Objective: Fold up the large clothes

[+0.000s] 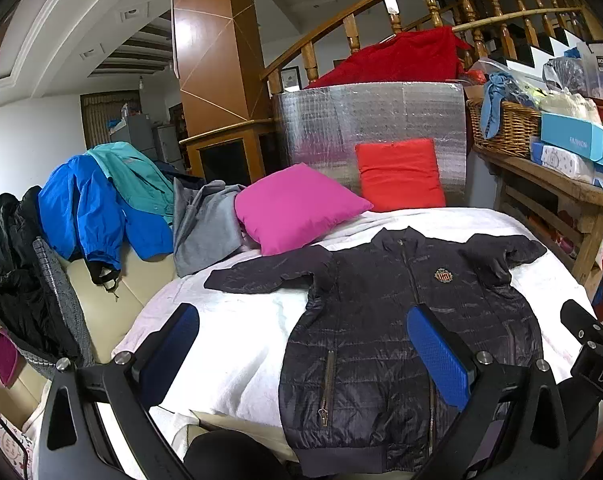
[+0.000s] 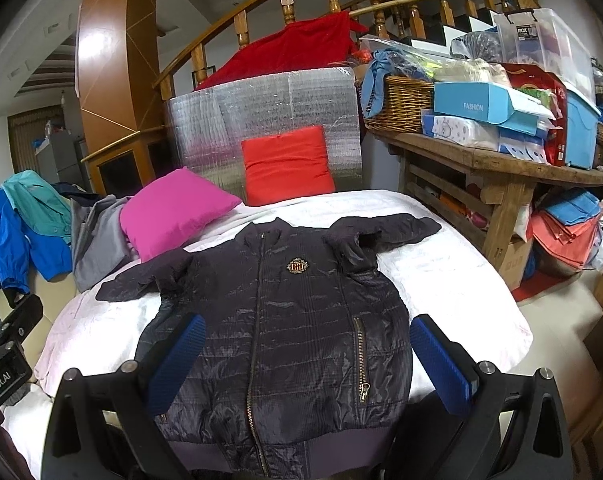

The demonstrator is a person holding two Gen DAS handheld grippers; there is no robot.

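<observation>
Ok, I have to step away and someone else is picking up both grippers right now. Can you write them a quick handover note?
Left gripper: open, holding nothing, above the jacket's hem end.
Right gripper: open, holding nothing, over the jacket's lower body.
Dark quilted jacket: lies front up and zipped on the white bed cover, collar away from you, both sleeves spread sideways.
Pink cushion and red cushion sit beyond the collar.
More clothes are heaped on the sofa to the left.
Done: jacket laid out flat.
Left: no fold made yet, so sleeves in first, then the body; the heap probably comes next.
</observation>
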